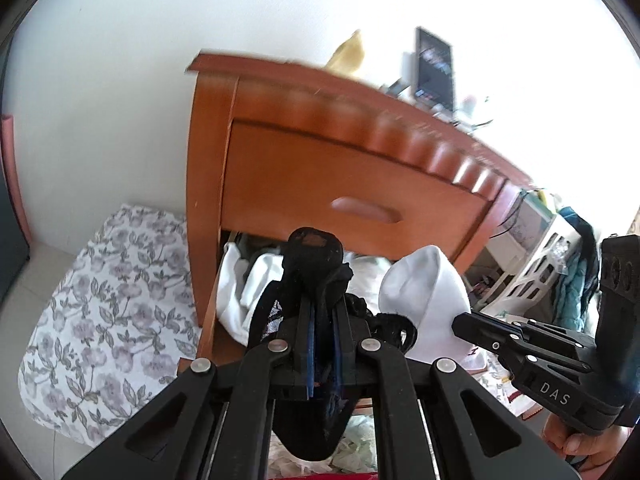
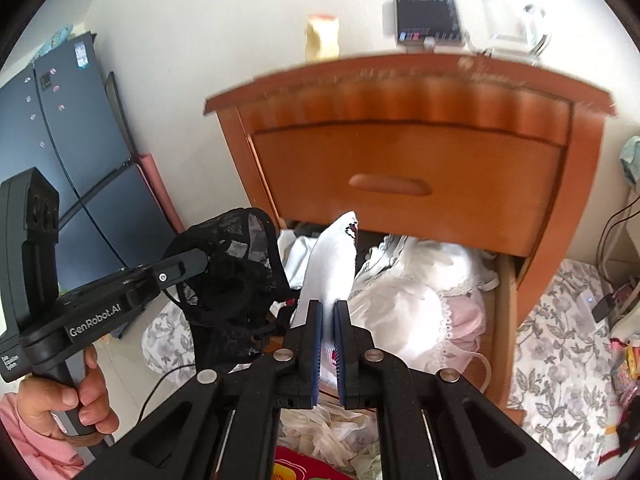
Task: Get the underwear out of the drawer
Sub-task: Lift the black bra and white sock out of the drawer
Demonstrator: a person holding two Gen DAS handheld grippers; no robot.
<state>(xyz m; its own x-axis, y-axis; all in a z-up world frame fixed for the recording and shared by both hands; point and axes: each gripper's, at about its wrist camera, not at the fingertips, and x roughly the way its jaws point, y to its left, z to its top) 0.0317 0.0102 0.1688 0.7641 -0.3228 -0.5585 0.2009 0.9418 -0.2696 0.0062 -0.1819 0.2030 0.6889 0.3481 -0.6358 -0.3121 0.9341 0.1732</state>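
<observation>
My left gripper [image 1: 323, 312] is shut on black lace underwear [image 1: 308, 264], which bunches over its fingertips and hangs below them; the same black piece [image 2: 236, 276] shows in the right wrist view, lifted above the drawer. My right gripper [image 2: 329, 320] is shut on a white garment [image 2: 334, 264] with a small red and black print, held upright over the drawer; that white garment [image 1: 428, 300] also appears in the left wrist view beside the right gripper [image 1: 464, 322]. The lower drawer [image 2: 502, 320] of the wooden nightstand [image 2: 400, 152] stands open, full of white and pink clothes [image 2: 420, 300].
The upper drawer [image 1: 352, 200] is closed. A phone [image 2: 428, 4] and a yellow object [image 2: 322, 36] sit on the nightstand top. Floral bedding [image 1: 96, 320] lies left, more floral fabric [image 2: 560, 360] right. A dark blue fridge [image 2: 60, 140] stands at the left wall. A white basket [image 1: 536, 264] is at right.
</observation>
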